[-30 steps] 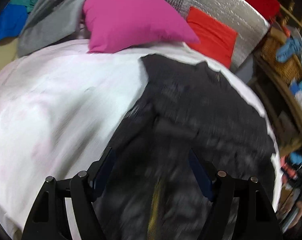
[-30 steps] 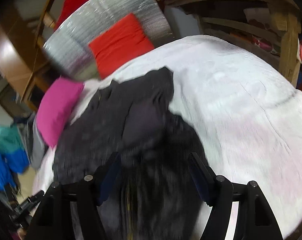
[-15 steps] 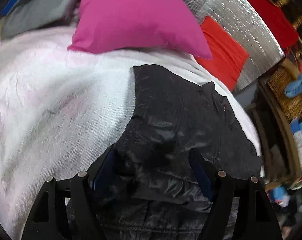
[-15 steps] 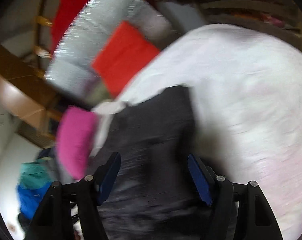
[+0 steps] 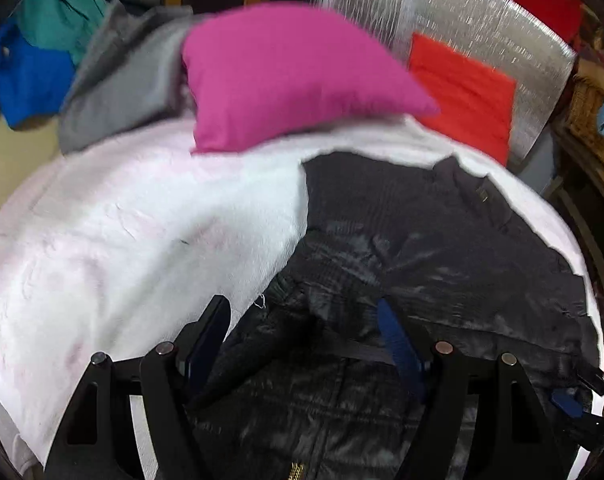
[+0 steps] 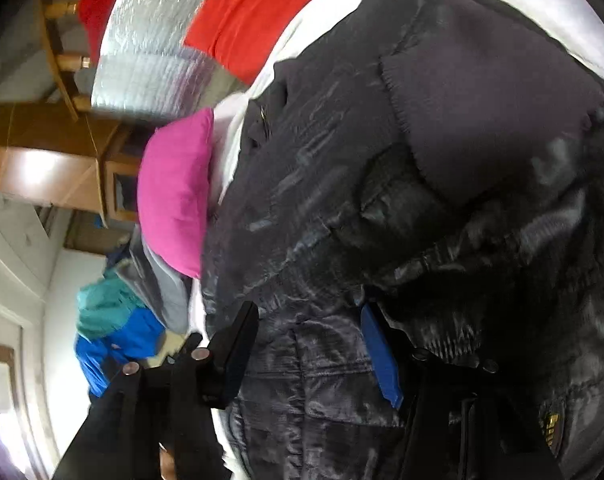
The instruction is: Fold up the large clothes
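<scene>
Two tools work the black jacket (image 5: 442, 248) lying on the white bed (image 5: 122, 248) below the pink pillow (image 5: 294, 76): our left tool (image 5: 302, 344) hovers spread over it, while our right tool (image 6: 310, 344) has just been closing around a fold, presumably to lift it.

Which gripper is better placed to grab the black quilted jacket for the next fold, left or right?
Likely the right gripper: its jaws have just been closing, with the black quilted jacket bunched between its fingers. The left gripper is wide open over the jacket's edge beside the white blanket, gripping nothing.
</scene>
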Tool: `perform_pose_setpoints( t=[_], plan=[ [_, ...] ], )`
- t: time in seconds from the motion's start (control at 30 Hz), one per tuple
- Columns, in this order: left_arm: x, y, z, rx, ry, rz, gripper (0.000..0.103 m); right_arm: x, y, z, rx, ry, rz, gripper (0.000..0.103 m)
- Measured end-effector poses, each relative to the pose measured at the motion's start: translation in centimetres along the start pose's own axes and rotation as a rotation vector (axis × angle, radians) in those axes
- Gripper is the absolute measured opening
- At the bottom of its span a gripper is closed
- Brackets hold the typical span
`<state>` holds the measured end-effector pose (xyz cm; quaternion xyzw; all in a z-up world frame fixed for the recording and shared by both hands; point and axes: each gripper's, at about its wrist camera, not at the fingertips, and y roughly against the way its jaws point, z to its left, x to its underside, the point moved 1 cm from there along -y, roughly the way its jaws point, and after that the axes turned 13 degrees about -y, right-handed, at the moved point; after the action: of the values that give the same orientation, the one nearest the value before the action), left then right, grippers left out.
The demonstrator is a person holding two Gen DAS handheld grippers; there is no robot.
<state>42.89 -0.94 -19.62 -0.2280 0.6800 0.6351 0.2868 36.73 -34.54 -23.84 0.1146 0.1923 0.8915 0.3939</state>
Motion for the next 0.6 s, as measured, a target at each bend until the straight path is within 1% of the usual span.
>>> perform_pose_setpoints(
  t=[0.07, 0.13, 0.2, 0.27, 0.37, 0.4, 0.43, 0.53, 0.6],
  plan=[
    [0.1, 0.8, -0.7, 0.066, -0.018, -0.019, 0.079, 0.7, 0.0, 0.1, 0.010, 0.016, 0.011, 0.058],
    [0.6, 0.8, -1.8, 0.173, -0.020, 0.004, 0.080, 1.2, -0.8, -0.1, 0.031, 0.012, 0.026, 0.058],
    [1.0, 0.0, -2.6, 0.254, -0.004, 0.063, 0.080, 1.3, -1.6, -0.5, 0.049, -0.010, 0.028, 0.059],
    [1.4, -1.2, -3.2, 0.318, 0.031, 0.122, 0.080, 1.0, -2.7, -0.8, 0.078, -0.031, 0.036, 0.059],
    [2.0, -4.4, -4.5, 0.406, 0.072, 0.270, 0.080, 0.2, -3.5, -1.0, 0.071, -0.070, 0.015, 0.060],
    [2.1, -5.5, -4.7, 0.412, 0.091, 0.307, 0.080, -0.1, -3.6, -0.9, 0.061, -0.078, 0.000, 0.061],
    [2.0, -6.0, -4.5, 0.409, 0.110, 0.311, 0.080, -0.5, -3.5, -0.7, 0.055, -0.084, -0.016, 0.062],
    [1.3, -6.5, -3.6, 0.417, 0.177, 0.270, 0.080, -1.5, -3.2, -1.2, 0.024, -0.129, -0.071, 0.062],
    [1.0, -7.3, -2.8, 0.449, 0.237, 0.261, 0.080, -1.8, -3.5, -1.1, 0.012, -0.137, -0.096, 0.062]
  ],
)
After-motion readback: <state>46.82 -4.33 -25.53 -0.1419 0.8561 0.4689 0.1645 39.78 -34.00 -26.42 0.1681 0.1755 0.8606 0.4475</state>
